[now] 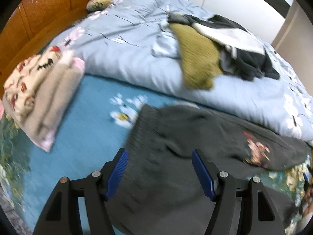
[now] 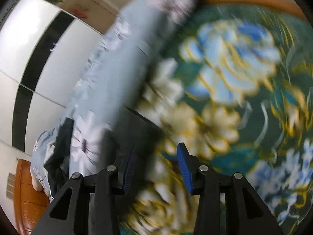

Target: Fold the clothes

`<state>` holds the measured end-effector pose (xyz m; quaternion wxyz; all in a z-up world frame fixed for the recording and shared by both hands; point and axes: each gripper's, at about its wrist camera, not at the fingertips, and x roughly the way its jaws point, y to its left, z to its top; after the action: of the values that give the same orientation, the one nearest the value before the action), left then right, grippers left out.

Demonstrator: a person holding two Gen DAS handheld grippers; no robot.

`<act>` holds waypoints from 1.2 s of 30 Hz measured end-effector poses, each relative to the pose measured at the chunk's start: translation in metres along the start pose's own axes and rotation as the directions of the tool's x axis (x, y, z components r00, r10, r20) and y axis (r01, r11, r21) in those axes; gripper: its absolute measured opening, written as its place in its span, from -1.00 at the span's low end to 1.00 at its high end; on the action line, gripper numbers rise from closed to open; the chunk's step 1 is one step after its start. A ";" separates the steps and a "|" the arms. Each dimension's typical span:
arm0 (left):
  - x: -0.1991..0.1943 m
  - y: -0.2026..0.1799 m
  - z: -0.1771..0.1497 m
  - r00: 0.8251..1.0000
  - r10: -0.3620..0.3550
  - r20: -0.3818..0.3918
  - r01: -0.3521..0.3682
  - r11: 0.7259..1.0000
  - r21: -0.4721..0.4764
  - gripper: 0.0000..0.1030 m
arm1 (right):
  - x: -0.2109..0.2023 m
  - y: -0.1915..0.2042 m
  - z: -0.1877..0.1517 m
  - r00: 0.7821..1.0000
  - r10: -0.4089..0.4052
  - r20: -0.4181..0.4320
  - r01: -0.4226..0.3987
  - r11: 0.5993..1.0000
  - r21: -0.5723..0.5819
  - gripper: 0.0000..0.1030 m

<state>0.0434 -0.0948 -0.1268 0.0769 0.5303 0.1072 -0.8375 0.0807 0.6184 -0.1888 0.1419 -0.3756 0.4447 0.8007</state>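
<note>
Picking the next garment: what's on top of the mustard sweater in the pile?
A white-and-black garment lies across the mustard sweater, on the quilt. What is under them is covered.

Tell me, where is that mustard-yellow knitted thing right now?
In the left wrist view the mustard-yellow knit lies upper right on the pale blue quilt, partly under a pile of black and white clothes, beyond the dark grey garment.

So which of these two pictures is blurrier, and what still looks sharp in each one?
Right wrist view is blurrier: the floral bedsheet is streaked, only the right tool stays crisp. Left wrist view is mildly smeared on the dark grey garment and folded stack; the left tool is sharp.
</note>
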 end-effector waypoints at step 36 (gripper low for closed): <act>0.119 0.053 0.045 0.991 -0.075 -0.114 0.053 0.981 -0.186 0.39 | 0.020 -0.011 -0.022 0.997 -0.043 -0.069 0.052 0.989 0.136 -0.83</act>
<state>-0.0336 -0.1593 -0.2206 0.0914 0.5669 0.2049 -0.7926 0.0837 0.6040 -0.2173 0.1718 -0.4015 0.4941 0.7518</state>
